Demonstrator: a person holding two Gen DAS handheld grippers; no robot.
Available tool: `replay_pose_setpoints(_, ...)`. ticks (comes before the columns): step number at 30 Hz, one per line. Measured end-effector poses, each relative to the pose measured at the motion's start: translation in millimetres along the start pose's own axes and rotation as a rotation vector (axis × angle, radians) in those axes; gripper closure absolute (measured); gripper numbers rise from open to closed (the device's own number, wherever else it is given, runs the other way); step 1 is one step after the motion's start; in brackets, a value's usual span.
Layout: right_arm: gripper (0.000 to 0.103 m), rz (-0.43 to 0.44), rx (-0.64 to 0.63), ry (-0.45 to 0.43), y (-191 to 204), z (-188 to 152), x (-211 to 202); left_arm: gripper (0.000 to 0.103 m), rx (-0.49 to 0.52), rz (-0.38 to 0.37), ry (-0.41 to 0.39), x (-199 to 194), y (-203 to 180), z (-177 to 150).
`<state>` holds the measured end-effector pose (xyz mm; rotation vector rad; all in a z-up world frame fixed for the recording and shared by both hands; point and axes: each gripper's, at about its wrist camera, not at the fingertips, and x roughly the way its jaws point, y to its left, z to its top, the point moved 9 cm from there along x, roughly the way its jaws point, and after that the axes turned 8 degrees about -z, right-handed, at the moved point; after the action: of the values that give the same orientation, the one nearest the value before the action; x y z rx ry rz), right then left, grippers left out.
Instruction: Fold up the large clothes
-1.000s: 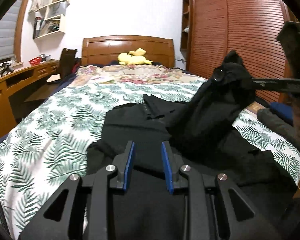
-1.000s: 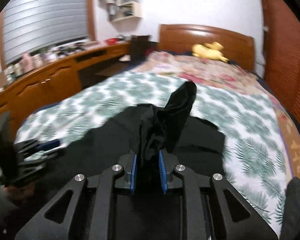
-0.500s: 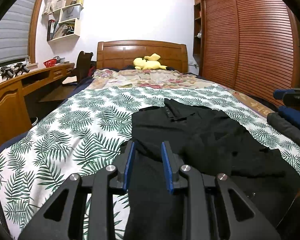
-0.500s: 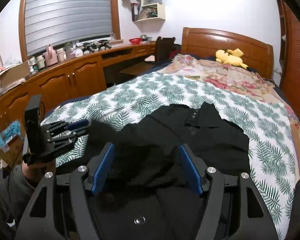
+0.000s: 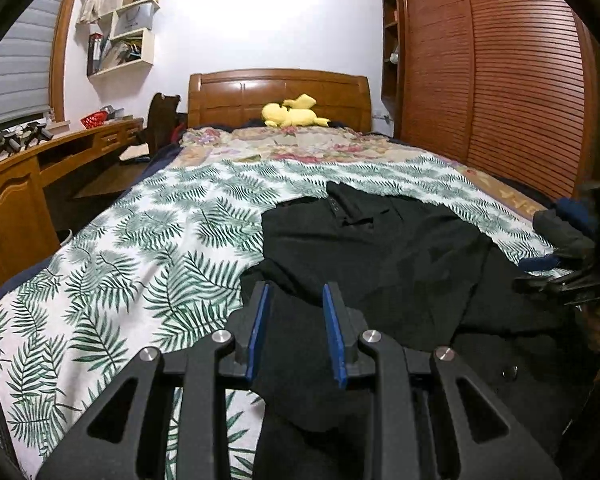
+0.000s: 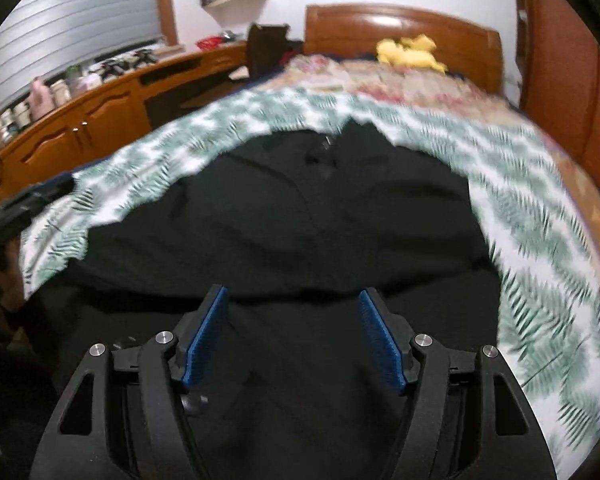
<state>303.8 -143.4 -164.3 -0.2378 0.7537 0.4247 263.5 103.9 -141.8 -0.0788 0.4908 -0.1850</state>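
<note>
1. Black fabric of the large garment lies spread on the leaf-print bed, collar toward the headboard; the left hand-held gripper has a hem fold between its narrowly parted pads, though whether they pinch it I cannot tell.
2. Right view: the right hand-held gripper hangs wide apart and empty over the garment's lower part. One fold looks laid; most folding seems left.

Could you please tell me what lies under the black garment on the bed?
The black garment rests on a leaf-print bedspread, which shows all around its far edges. Anything beneath the cloth itself is covered and cannot be seen.
</note>
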Motion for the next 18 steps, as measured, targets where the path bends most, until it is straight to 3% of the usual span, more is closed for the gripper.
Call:
replay_pose_setpoints(9,0.034,-0.010,0.035,0.053,-10.7,-36.5,30.3,0.077,-0.043,-0.085,0.079,0.9,-10.0,-24.0)
replay_pose_setpoints(18,0.034,-0.020,-0.005,0.046,-3.6,-39.5,27.9,0.077,-0.071,-0.090,0.142,-9.1,-25.0,-60.5)
